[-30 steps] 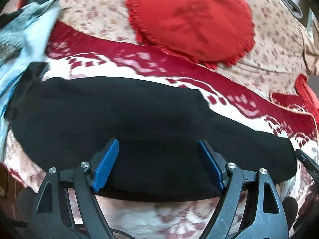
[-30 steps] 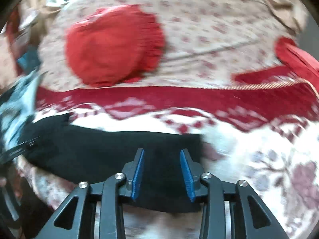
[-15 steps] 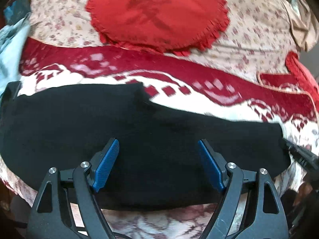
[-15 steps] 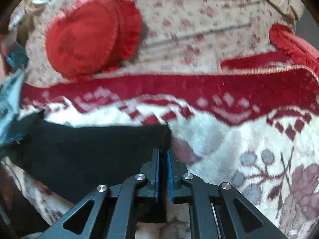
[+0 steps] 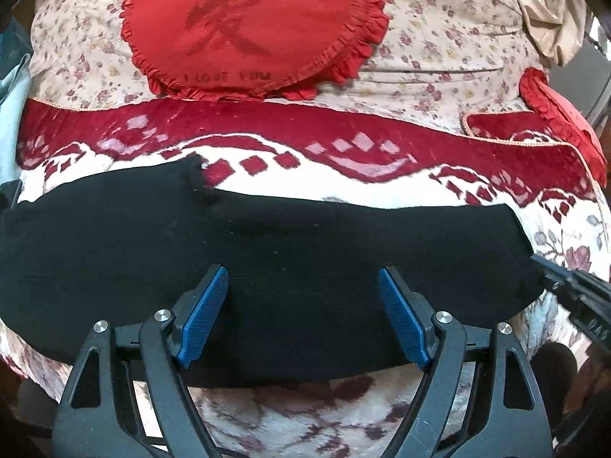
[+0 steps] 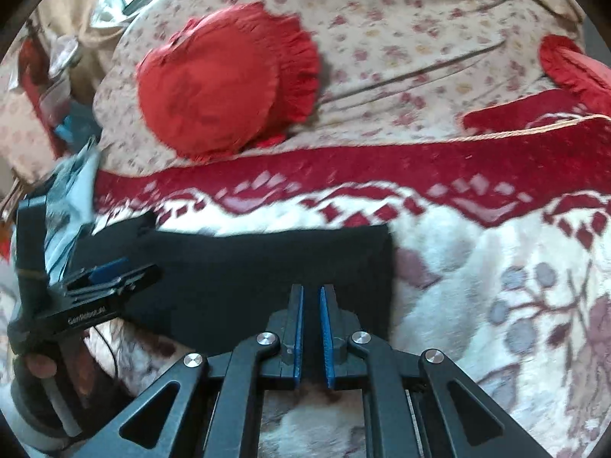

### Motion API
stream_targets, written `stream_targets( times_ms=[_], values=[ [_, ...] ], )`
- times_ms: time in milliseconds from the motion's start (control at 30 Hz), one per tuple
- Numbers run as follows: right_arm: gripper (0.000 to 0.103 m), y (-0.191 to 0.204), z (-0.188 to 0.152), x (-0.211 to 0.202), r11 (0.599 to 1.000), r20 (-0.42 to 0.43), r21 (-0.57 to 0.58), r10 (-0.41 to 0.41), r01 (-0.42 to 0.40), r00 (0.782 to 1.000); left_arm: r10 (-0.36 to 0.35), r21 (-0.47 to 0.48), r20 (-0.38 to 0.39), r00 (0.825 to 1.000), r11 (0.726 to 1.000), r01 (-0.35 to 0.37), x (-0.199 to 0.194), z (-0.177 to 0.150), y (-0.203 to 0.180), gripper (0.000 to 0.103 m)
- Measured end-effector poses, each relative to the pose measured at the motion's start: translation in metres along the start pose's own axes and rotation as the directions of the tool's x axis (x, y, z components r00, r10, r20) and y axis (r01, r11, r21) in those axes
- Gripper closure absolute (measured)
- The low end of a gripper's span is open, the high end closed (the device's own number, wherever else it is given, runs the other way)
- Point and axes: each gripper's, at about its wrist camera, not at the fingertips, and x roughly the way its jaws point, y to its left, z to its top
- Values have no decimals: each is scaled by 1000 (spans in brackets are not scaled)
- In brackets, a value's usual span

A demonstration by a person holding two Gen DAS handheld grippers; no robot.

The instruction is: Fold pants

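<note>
The black pants (image 5: 267, 252) lie folded lengthwise in a long strip across the red and white blanket (image 5: 305, 141). My left gripper (image 5: 303, 286) is open, its blue pads over the near edge of the pants around the middle. My right gripper (image 6: 310, 305) is shut on the near edge of the pants (image 6: 244, 267), close to their right end. The left gripper also shows in the right wrist view (image 6: 110, 274), at the left over the pants. The right gripper's tip shows at the right edge of the left wrist view (image 5: 573, 286).
A round red frilled cushion (image 5: 248, 26) lies on the floral sheet (image 5: 439, 49) behind the blanket. A second red cushion (image 5: 561, 110) sits at the far right. Light blue cloth (image 6: 72, 187) lies at the left end of the pants.
My right gripper has closed from open onto the pants' near edge and drawn back a little. My left gripper stayed open and shifted over the pants.
</note>
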Motion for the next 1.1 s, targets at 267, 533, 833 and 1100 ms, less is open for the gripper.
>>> stream_targets(
  times_ms=[267, 533, 833, 1100],
  values=[
    [95, -8, -23, 28, 999, -77, 37, -29, 32, 997, 42, 62, -35, 999, 997, -39, 17, -12, -15, 22],
    [94, -11, -21, 6, 999, -56, 42, -16, 18, 998, 12, 61, -30, 999, 998, -11, 11, -8, -21, 22],
    [64, -15, -23, -6, 997, -31, 73, -4, 6, 1000, -16, 80, -31, 999, 997, 19, 10, -7, -34, 22],
    [63, -34, -33, -8, 989, -39, 149, 22, -16, 999, -160, 123, -74, 984, 978, 168, 14, 13, -60, 22]
  ],
)
